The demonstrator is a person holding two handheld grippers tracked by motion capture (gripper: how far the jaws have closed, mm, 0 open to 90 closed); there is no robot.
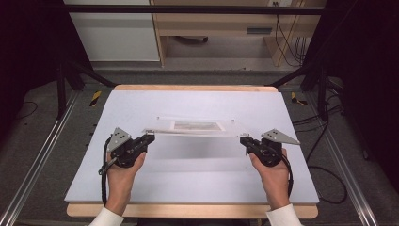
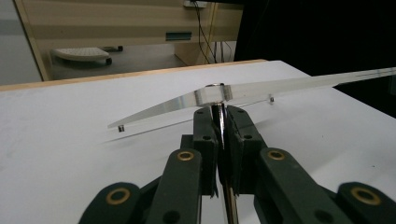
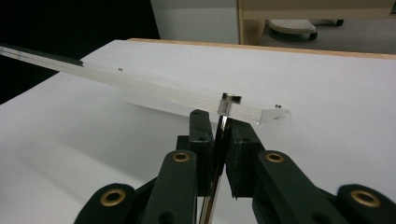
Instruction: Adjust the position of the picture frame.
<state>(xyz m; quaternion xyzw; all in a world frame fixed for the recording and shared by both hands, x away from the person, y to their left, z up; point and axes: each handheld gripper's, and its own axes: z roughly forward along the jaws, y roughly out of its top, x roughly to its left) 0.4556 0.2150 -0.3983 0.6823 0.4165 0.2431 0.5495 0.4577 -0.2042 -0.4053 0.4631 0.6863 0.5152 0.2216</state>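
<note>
Aloft, clear panel (image 1: 195,126); table (image 1: 141,188) margins open

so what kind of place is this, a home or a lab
Most likely a lab or recording workstation, not a home: a white work table sits inside a dark metal frame, loose cables trail across the grey floor, and plain office furniture stands behind.

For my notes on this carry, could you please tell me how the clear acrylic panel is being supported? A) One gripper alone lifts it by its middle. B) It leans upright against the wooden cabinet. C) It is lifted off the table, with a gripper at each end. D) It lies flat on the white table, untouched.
C: the clear acrylic panel hangs above the white table, casting a shadow, between the left gripper and the right gripper.
</note>
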